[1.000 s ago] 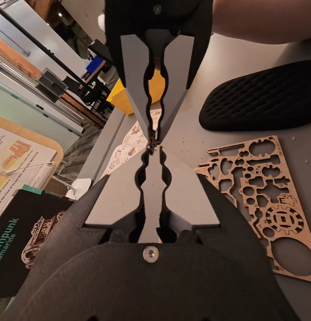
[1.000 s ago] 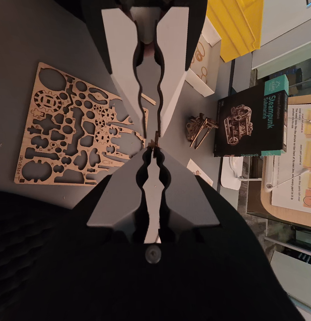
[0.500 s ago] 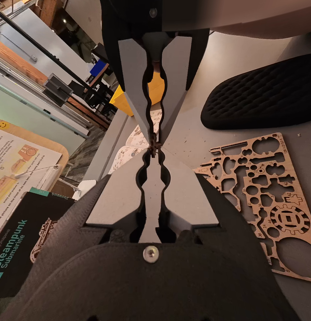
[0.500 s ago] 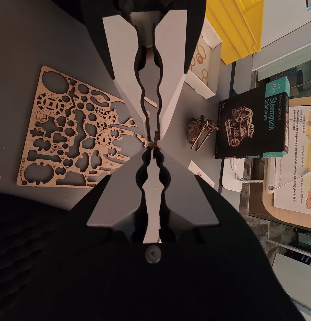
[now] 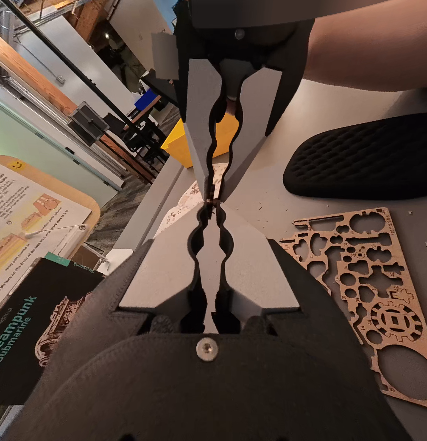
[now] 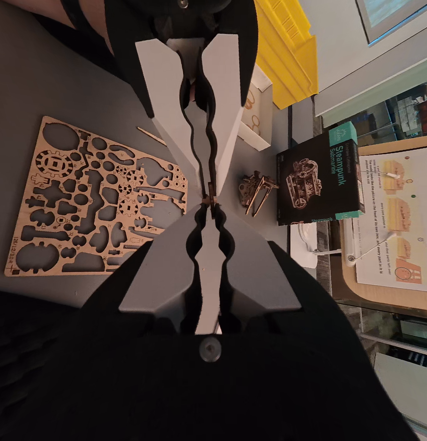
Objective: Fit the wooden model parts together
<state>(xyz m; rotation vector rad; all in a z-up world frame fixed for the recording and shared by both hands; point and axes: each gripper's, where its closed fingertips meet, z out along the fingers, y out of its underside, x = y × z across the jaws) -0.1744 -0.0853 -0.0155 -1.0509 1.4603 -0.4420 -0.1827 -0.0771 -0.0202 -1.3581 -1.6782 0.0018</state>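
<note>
My two grippers meet tip to tip above the grey table. In the left wrist view my left gripper is shut on a small wooden part. The right gripper comes in from the top, shut on a thin wooden strip. The two parts touch at the tips. In the right wrist view my right gripper is below, the left gripper above, and the strip and a small cross piece sit between them. How the parts interlock is hidden by the fingers.
A punched-out plywood parts sheet lies flat. A partly built wooden model stands next to a black kit box. A yellow bin, a white box, a black pad and an instruction board surround them. Only a small space, under 4 cm, lies between the two pairs of fingers. The right tips stand about 20 cm off the partly built wooden model.
Both grippers stay shut and tip to tip. The pair has shifted and tilted slightly, so the table and sheet sit differently in both views. The parts look pressed closer together.
</note>
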